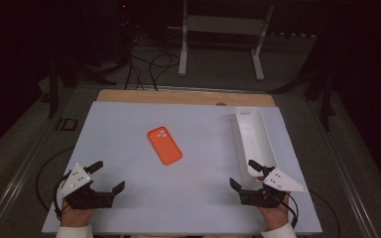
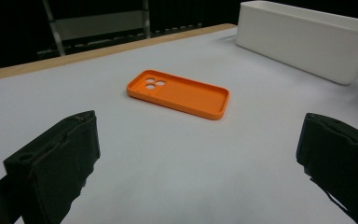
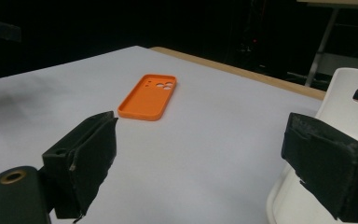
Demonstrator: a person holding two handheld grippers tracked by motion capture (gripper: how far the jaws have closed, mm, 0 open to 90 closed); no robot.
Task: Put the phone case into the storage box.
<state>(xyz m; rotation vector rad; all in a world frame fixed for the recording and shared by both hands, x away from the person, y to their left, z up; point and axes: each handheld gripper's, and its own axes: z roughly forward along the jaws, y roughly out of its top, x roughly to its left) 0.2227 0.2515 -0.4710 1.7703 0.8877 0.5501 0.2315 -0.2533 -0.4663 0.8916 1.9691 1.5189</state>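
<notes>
Both grippers idle at near edge, jaws wide, nothing held
Orange phone case (image 1: 164, 145) lies flat mid-table, left of white tray (image 1: 265, 148), long axis running away and slightly leftward; left gripper (image 1: 108, 176) looks marginally nearer it than right gripper (image 1: 244, 174)

No readable text, label, brand, no. or sign anywhere. The flat orange rubbery phone case (image 1: 164, 145) lying on the pale grey table sheet (image 1: 129, 129) is plain, w/ just camera cut-outs at one end, no logo or lettering. The long white plastic tray (image 1: 254, 139) has blank walls. The grey three-cornered plates on both hand-held tools carry small dark dots, no characters. Dark background w/ the white metal frame (image 1: 223, 25) shows nothing legible either; too dim to make out any markings there.
</notes>
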